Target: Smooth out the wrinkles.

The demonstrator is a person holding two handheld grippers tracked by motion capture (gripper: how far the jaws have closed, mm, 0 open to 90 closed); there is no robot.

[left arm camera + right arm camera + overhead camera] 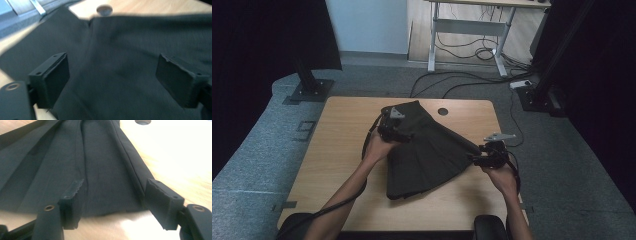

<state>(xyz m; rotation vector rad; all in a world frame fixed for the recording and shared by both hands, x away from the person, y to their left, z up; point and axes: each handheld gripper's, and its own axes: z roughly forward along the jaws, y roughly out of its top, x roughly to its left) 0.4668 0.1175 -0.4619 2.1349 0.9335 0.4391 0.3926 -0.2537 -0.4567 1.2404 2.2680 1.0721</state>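
A lab-like recording room: dark curtains [257, 40], stand bases [309, 90], floor cables [462, 77], a height-adjustable desk [472, 25].

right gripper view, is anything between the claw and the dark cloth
Nothing visible. The right claw is open with the edge of the dark cloth lying directly between its jaws on the table.

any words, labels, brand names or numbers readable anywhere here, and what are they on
None can be read: the dark pleated garment shows no label or print, the wooden table is plain, and the left gripper and right gripper, both open, carry no markings.
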